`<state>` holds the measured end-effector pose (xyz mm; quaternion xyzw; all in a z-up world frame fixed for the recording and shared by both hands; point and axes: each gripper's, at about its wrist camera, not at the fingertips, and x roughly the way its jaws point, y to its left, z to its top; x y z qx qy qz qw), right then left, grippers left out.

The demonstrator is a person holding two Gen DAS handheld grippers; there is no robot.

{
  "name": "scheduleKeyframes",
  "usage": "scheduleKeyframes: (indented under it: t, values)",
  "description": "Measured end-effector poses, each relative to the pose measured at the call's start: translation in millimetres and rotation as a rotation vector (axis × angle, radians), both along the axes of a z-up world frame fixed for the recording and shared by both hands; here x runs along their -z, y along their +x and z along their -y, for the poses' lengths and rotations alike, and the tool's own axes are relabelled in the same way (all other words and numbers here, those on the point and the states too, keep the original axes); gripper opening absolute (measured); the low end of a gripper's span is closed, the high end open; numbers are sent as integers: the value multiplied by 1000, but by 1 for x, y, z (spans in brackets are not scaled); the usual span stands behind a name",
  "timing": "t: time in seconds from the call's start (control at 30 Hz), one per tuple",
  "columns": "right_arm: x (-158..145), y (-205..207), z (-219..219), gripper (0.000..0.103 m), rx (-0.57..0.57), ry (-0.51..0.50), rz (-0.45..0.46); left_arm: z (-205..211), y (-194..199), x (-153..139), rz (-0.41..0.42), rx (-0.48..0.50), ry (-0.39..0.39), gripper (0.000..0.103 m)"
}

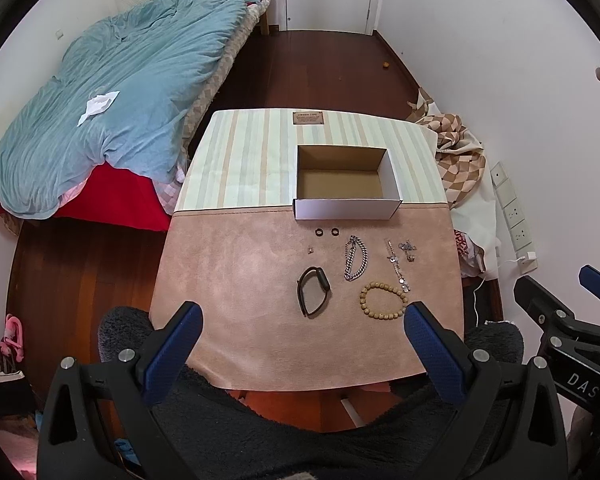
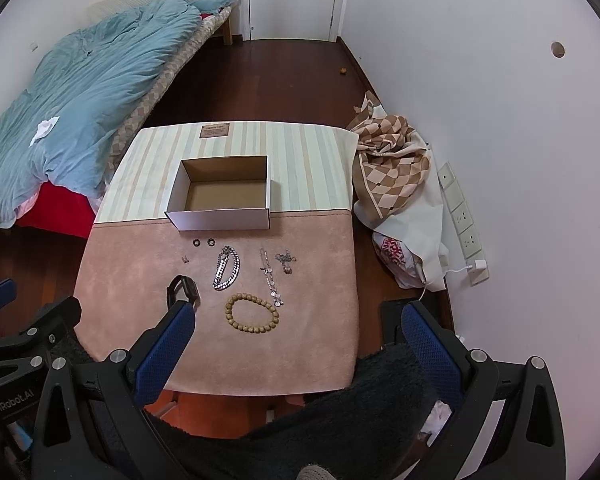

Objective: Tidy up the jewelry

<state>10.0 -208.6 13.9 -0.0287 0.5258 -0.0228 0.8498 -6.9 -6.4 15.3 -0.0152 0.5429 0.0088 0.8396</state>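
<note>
An open white cardboard box (image 1: 346, 208) (image 2: 220, 218) stands empty on the table, its brown floor bare. In front of it jewelry lies spread on the pink cloth (image 1: 236, 300): two black rings (image 1: 326, 232), a small earring (image 1: 310, 249), a silver chain bracelet (image 1: 356, 260) (image 2: 227, 267), a thin charm chain (image 1: 397, 266), a tangled pendant (image 1: 408, 249), a wooden bead bracelet (image 1: 383, 301) (image 2: 252, 314) and a black wristband (image 1: 313, 290) (image 2: 183, 288). My left gripper (image 1: 302, 318) hangs open above the table's near edge. My right gripper (image 2: 298, 318) is open too, beside it.
A bed with a blue quilt (image 1: 112, 92) lies to the left. Checked fabric (image 2: 392, 160) and bags are heaped on the floor to the right, near wall sockets (image 2: 462, 216). A dark fuzzy garment (image 1: 280, 432) fills the foreground. The table's far half is striped (image 1: 244, 160).
</note>
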Motion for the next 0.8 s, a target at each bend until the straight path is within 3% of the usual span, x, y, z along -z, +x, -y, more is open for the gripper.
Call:
scheduleKeyframes:
  t: [0.8]
  values:
    - [-1, 0, -3, 103, 0, -3, 0, -1, 0, -3, -1, -4, -8, 103]
